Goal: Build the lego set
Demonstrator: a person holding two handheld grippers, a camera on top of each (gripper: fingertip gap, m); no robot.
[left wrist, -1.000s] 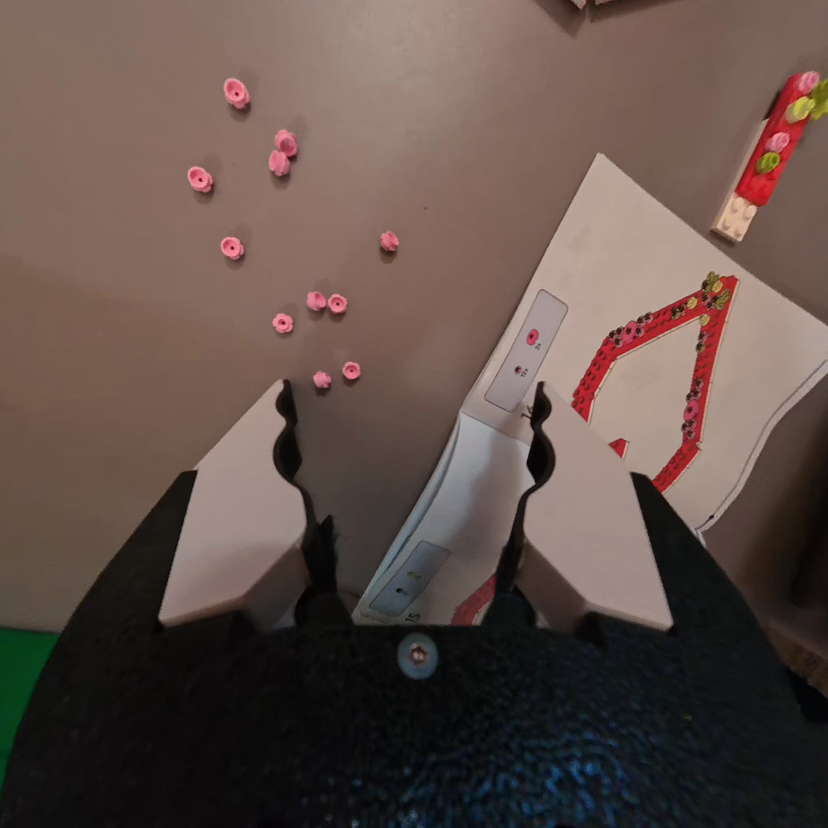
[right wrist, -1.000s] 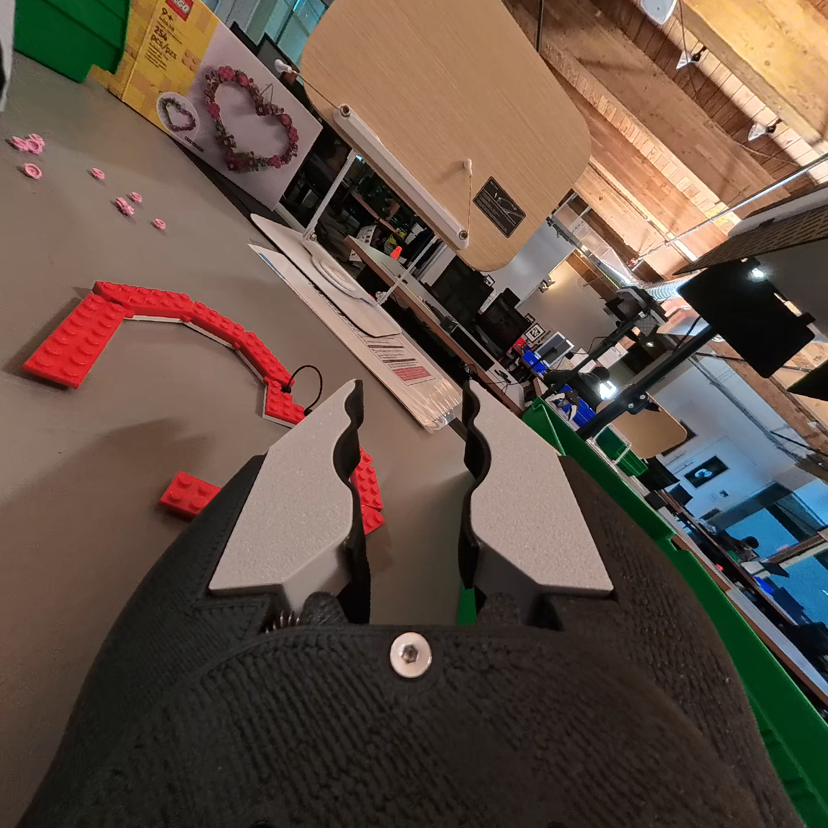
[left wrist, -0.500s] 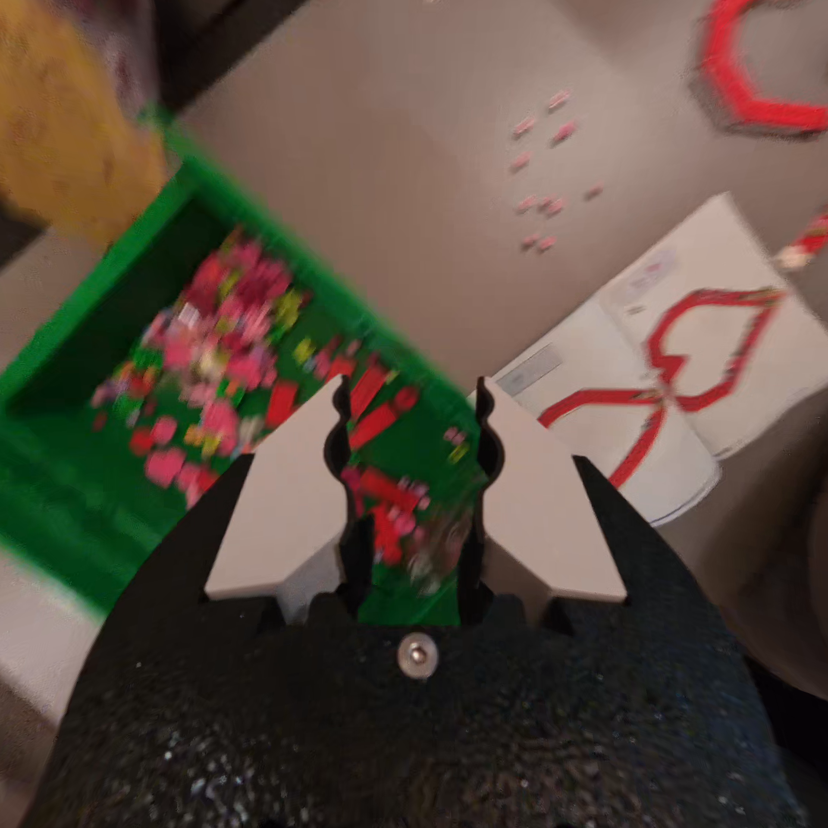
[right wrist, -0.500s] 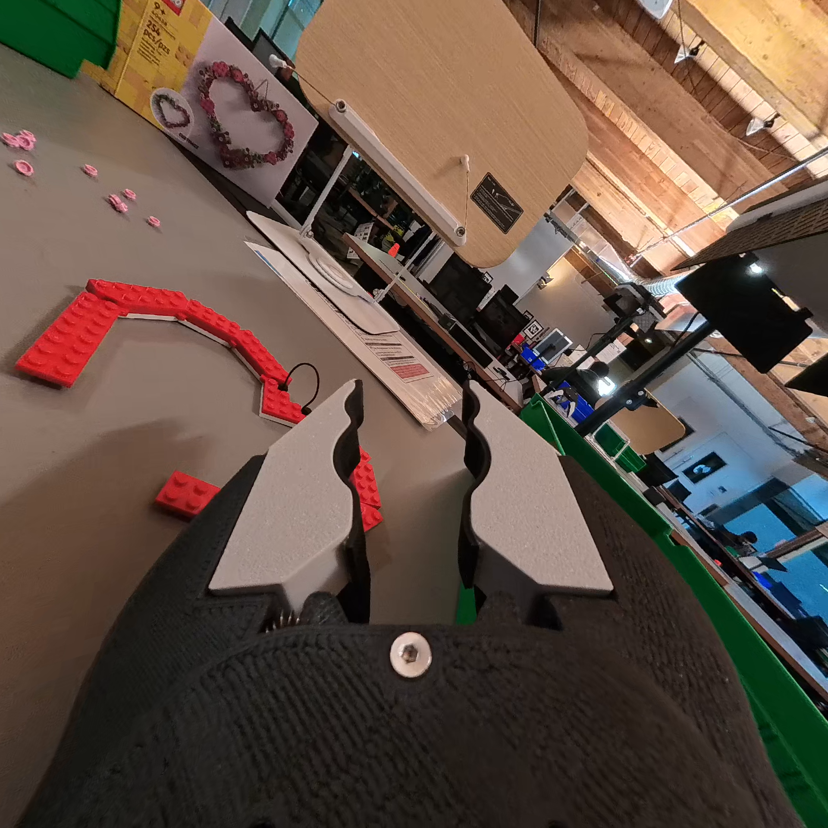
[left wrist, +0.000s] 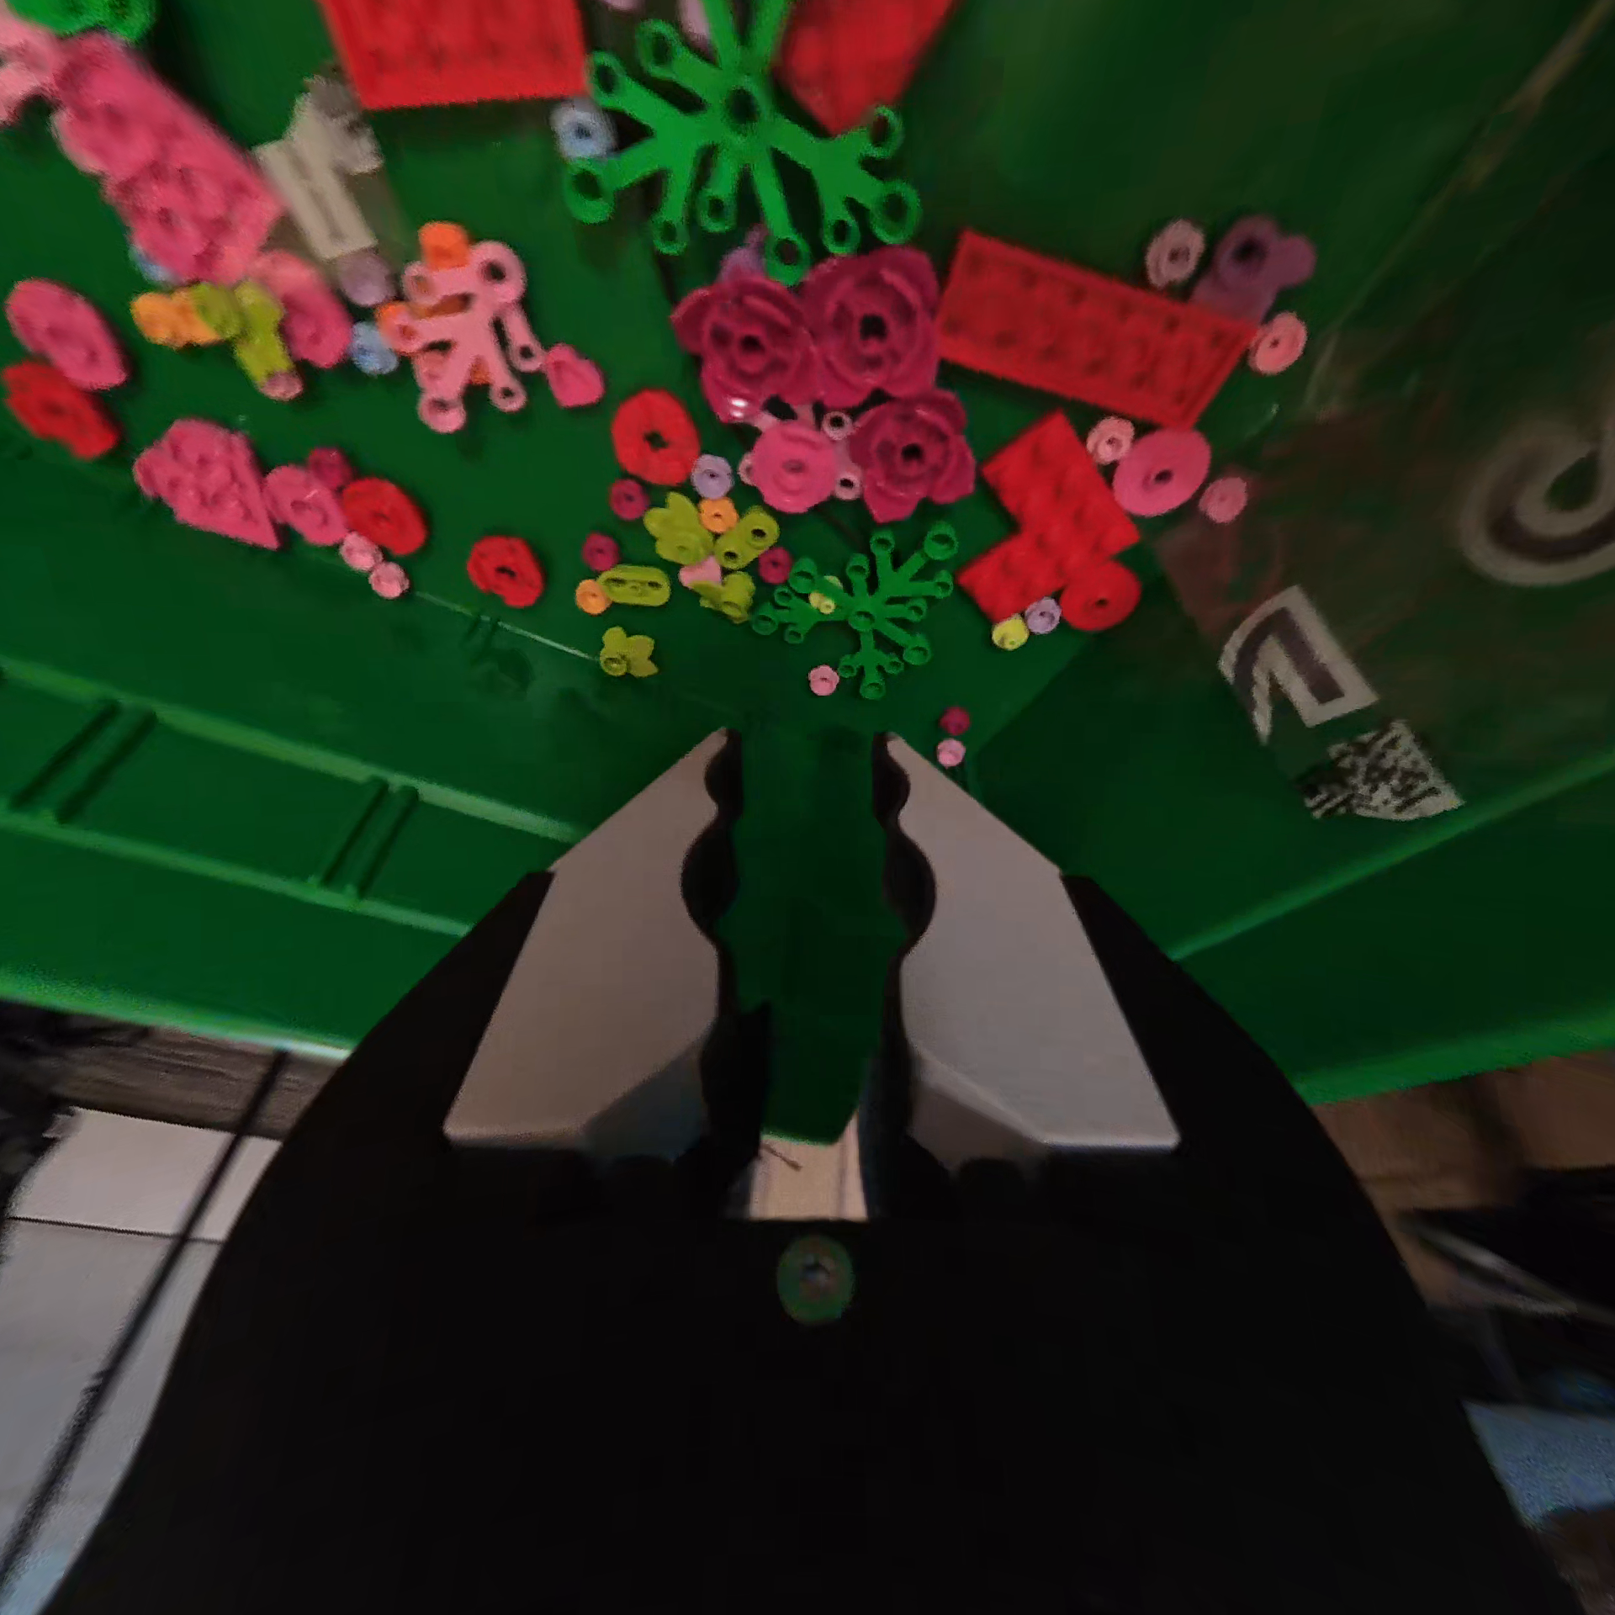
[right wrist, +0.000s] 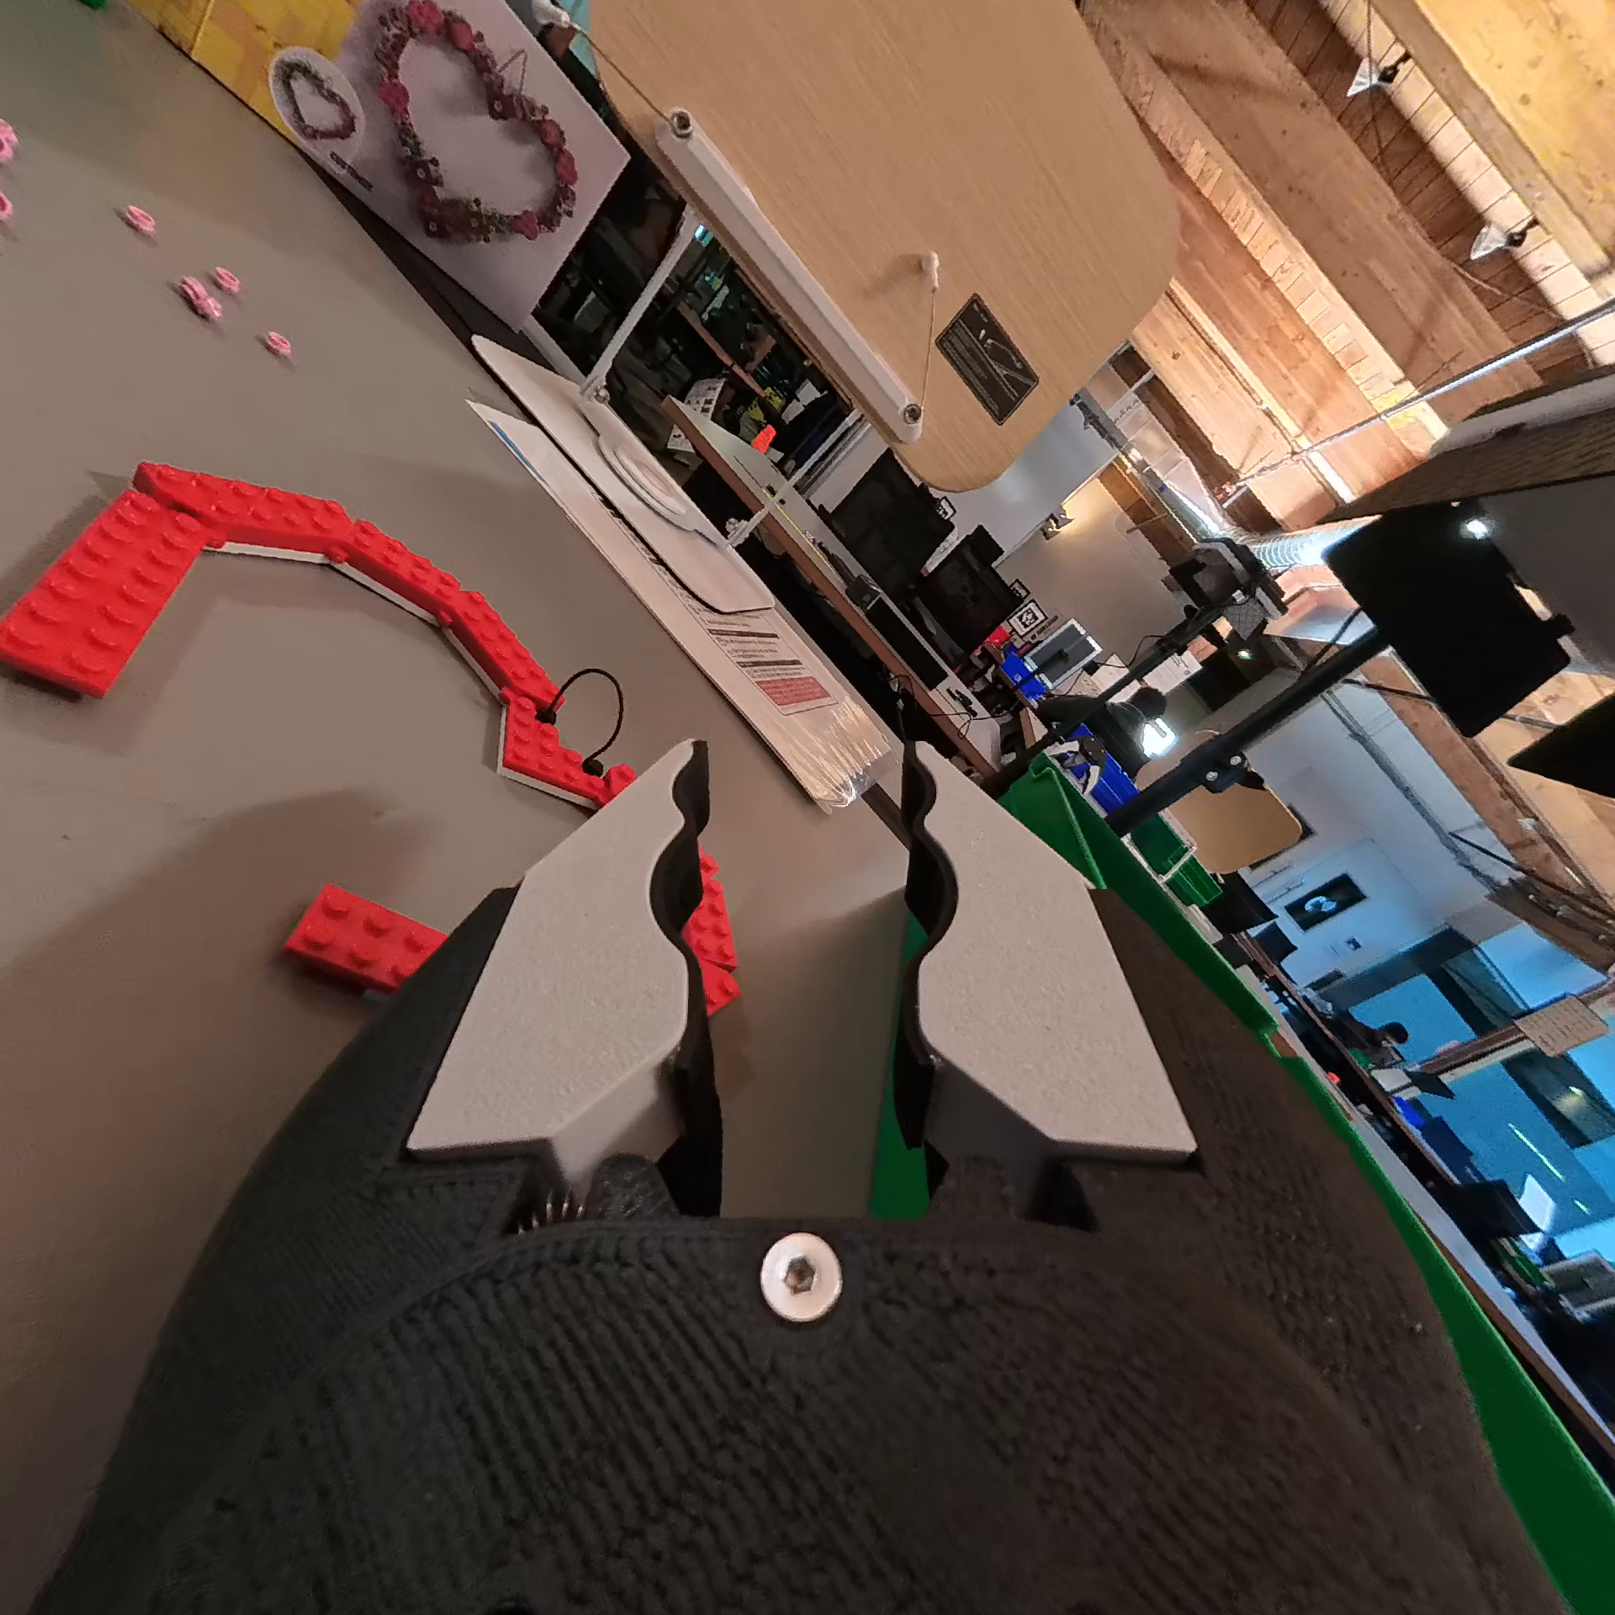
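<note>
My left gripper is open and empty, held over a green bin of loose lego pieces. In the bin lie dark pink roses, red plates, green leaf pieces and small pink and lime bits. My right gripper is open and empty, low over the grey table. A curved red plate frame lies on the table to its left, with a loose red plate near the left finger. Small pink flower studs lie farther off.
The set's box with a heart wreath picture stands at the table's far edge. A white sheet and a plastic-wrapped card lie beyond the frame. A green bin edge runs along the right of the right gripper.
My left gripper has swung away from the instruction booklet and pink studs on the table to the green bin, and its jaws have narrowed. The right gripper has hardly moved.
</note>
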